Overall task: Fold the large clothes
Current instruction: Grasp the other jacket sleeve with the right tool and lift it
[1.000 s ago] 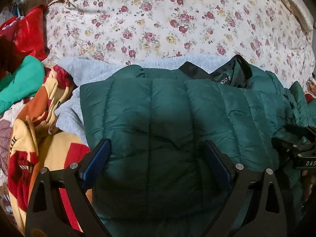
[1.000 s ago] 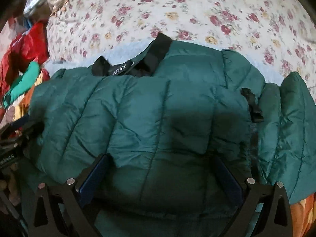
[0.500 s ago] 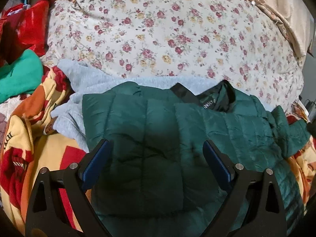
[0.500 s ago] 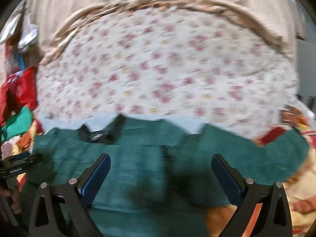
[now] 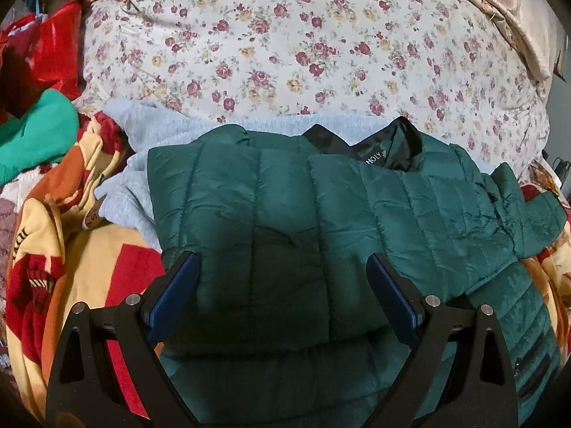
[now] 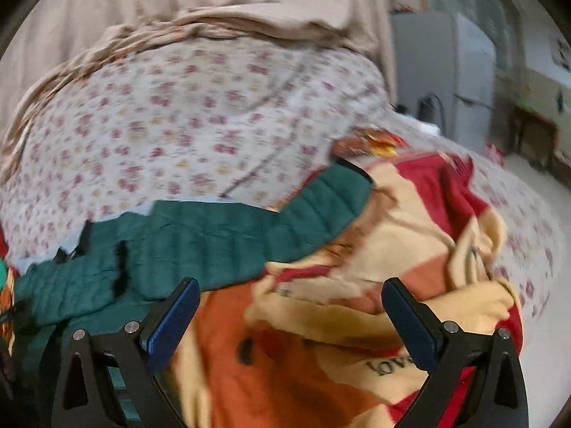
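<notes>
1. Since half a second ago: right wrist view has swung further right, off the jacket and onto the blanket; left wrist view has barely shifted, jacket sits slightly lower and closer in frame.
2. Left wrist view: left gripper [image 5: 282,278] has jaws spread wide, nothing between them, hovering above the green jacket [image 5: 285,214].
3. Jacket lies folded, quilted side up, black collar [image 5: 374,146] at the far edge, one sleeve [image 5: 528,214] sticking out to the right.
4. Jacket rests on a grey sweater [image 5: 142,149], which pokes out at the left and far edges.
5. Both sit on a red and yellow blanket [image 5: 89,256]; floral sheet [image 5: 303,42] beyond. Green garment [image 5: 35,132] and red cloth [image 5: 53,50] at far left.
6. Right wrist view, blurred: right gripper [image 6: 289,303] jaws also wide apart, holding nothing, over the blanket [image 6: 321,339].
7. Jacket [image 6: 196,246] is up and left of that gripper, sleeve [image 6: 321,207] reaching right across the blanket. Floral sheet [image 6: 196,114] behind, beige curtain [image 6: 178,0] above it, white appliance [image 6: 446,71] at upper right.
</notes>
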Tool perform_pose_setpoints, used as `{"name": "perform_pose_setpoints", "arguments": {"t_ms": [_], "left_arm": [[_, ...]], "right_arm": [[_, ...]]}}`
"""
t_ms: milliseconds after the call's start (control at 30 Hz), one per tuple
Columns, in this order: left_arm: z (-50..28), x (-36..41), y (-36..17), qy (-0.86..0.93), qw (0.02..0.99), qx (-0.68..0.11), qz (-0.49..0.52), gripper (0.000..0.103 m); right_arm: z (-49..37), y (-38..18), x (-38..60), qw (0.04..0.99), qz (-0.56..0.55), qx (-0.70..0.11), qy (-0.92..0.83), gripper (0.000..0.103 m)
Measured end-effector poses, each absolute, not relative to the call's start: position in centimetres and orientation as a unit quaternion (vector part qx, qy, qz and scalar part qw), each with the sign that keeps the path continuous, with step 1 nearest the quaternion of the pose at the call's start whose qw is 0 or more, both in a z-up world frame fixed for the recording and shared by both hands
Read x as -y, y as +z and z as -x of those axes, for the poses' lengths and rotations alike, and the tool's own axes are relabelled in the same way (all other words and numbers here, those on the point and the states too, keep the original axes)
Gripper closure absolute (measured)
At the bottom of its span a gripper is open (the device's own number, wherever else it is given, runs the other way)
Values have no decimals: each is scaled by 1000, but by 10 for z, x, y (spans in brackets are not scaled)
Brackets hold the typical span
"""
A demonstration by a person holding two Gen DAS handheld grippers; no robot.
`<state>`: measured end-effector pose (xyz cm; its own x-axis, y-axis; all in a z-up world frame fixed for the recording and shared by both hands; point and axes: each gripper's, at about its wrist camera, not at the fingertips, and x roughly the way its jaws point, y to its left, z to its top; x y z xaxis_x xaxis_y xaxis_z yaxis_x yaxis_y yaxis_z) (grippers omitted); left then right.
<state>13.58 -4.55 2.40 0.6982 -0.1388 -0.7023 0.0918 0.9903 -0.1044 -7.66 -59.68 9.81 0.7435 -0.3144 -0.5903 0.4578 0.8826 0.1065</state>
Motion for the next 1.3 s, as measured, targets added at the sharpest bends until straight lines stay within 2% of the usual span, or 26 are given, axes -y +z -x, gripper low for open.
{"name": "perform_pose_setpoints", "arguments": {"t_ms": [100,267,300,333,400,533,600,667,700,733,900,1100,1300], "left_arm": [[-138,46,20,-57,920,-386,30,8],[-140,51,18,-54,921,-385,24,8],[-140,52,18,-55,922,-384,22,8],[-141,54,18,-54,922,-383,19,8],[-143,56,18,-53,922,-382,16,8],[-146,59,17,-56,921,-385,12,8],[-148,60,16,-57,921,-386,11,8],[-149,60,16,-58,920,-388,12,8],[-150,60,17,-58,920,-388,14,8],[-150,59,17,-57,920,-387,17,8],[-149,52,22,-45,921,-385,29,8],[-153,35,22,10,921,-390,24,8],[-153,12,26,39,920,-387,40,8]], "right_arm": [[62,92,626,921,-135,-293,-221,7],[-9,83,695,907,-126,-325,-235,17],[-22,78,707,906,-137,-332,-226,20],[-36,72,717,901,-148,-343,-220,30],[-53,63,733,892,-164,-353,-230,38],[-77,32,764,863,-198,-383,-264,44],[-83,32,764,875,-180,-363,-264,44],[-94,35,759,883,-154,-367,-250,62],[-99,37,753,886,-134,-371,-245,85],[-100,42,748,890,-124,-368,-240,90],[-98,73,706,912,-69,-332,-230,92],[-104,105,582,937,-32,-319,-137,93],[-127,104,436,945,-29,-324,-21,93]]}}
